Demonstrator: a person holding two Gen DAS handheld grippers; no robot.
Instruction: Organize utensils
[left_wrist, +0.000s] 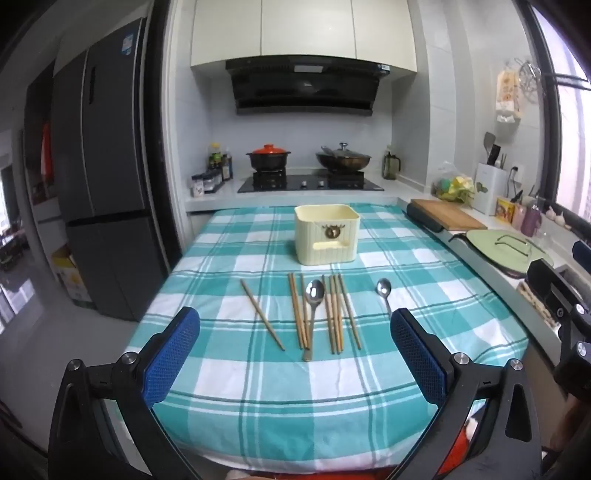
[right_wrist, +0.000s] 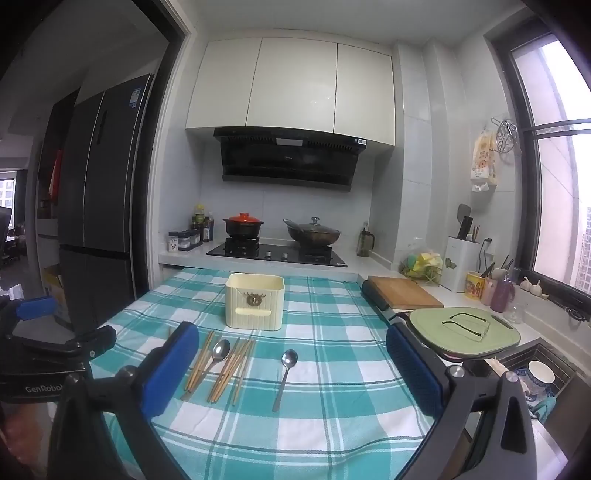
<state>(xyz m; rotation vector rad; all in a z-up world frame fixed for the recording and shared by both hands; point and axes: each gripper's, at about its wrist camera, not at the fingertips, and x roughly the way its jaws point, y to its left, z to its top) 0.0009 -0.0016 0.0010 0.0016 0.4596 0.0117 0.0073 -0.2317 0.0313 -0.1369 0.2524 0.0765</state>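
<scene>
Both of my grippers hang above the near edge of the table, over the teal-and-white checked tablecloth (left_wrist: 258, 387). Left gripper (left_wrist: 295, 354): blue-padded fingers spread wide, nothing between them. Right gripper (right_wrist: 291, 373): same state, fingers wide apart, nothing held.

Utensils lie flat on the cloth, handles toward me, in a loose row:
- far left, a single wooden chopstick (left_wrist: 262, 314), slanted, apart from the rest;
- next, a bunch of wooden chopsticks (left_wrist: 297, 312) lying close together;
- touching its right side, a large steel spoon (left_wrist: 313, 314), bowl at the far end;
- just right of that, a second bunch of wooden chopsticks (left_wrist: 340, 314), slightly fanned;
- well to the right, a smaller steel spoon (left_wrist: 385, 293) on its own. In the right wrist view this small spoon (right_wrist: 285, 376) sits between my right fingers' sightline, near centre.

Beyond the row, farther along the table, stands a cream ribbed plastic utensil holder (left_wrist: 327, 234), rectangular, open top, upright. I cannot see anything inside it from here.

Right of the table: a wooden cutting board (left_wrist: 447, 214) and a pale green lid-like board (left_wrist: 502, 247) on the counter. Far end: black gas hob with a red-lidded black pot (left_wrist: 268, 157) and a covered wok (left_wrist: 343, 157).
</scene>
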